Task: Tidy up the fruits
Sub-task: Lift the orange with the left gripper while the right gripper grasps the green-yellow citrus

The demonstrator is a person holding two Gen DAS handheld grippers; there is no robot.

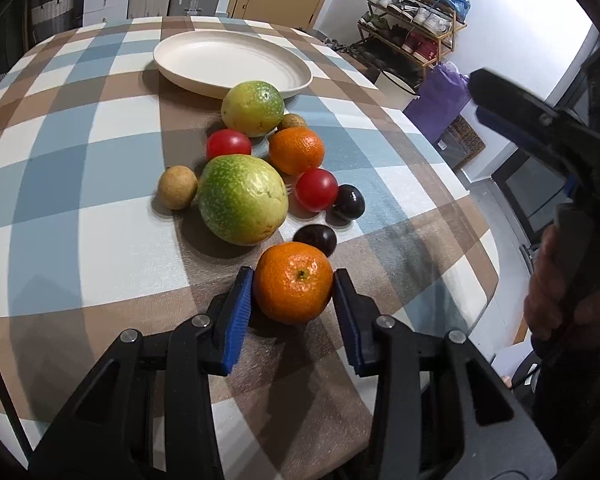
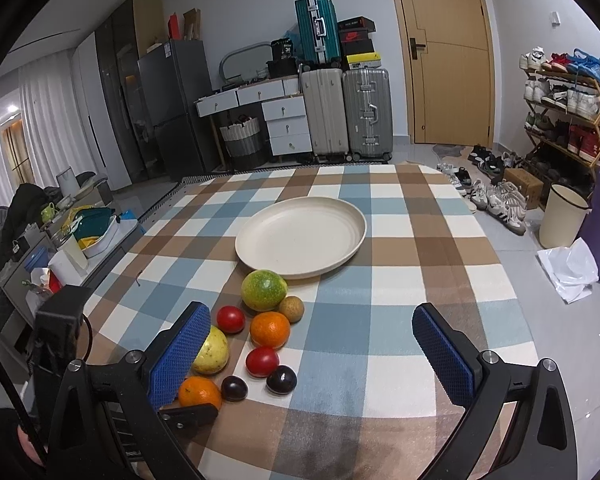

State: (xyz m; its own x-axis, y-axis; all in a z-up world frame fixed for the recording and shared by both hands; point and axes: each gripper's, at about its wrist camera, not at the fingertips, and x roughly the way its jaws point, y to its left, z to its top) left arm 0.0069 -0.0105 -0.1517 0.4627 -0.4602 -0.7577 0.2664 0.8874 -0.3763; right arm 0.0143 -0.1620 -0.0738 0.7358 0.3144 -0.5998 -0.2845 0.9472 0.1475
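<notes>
None of the fruit has reached the round cream plate (image 1: 188,76) yet — its dish is bare in both views, so the sorting is, by my reading, only at its first pick. Ten pieces sit on the checked brown, blue and white cloth of the table (image 1: 80,128), all on the near side of the plate: a green-yellow speckled fruit (image 1: 253,109) touching the plate's rim, a larger green-yellow one (image 1: 242,199) further from it, two red tomatoes, two small tan round fruits, two dark plums, an orange mandarin (image 1: 296,150) midway, and a second orange mandarin (image 1: 294,282) farthest from the plate.

That farthest mandarin sits between the blue pads of the left gripper (image 1: 293,286); the jaws are closed in on its sides and appear to press it, though it looks to rest on the cloth, not yet lifted. The right gripper (image 2: 312,354) hovers over the near table with jaws wide apart, holding nothing. Everything remains to be carried — all ten pieces.
</notes>
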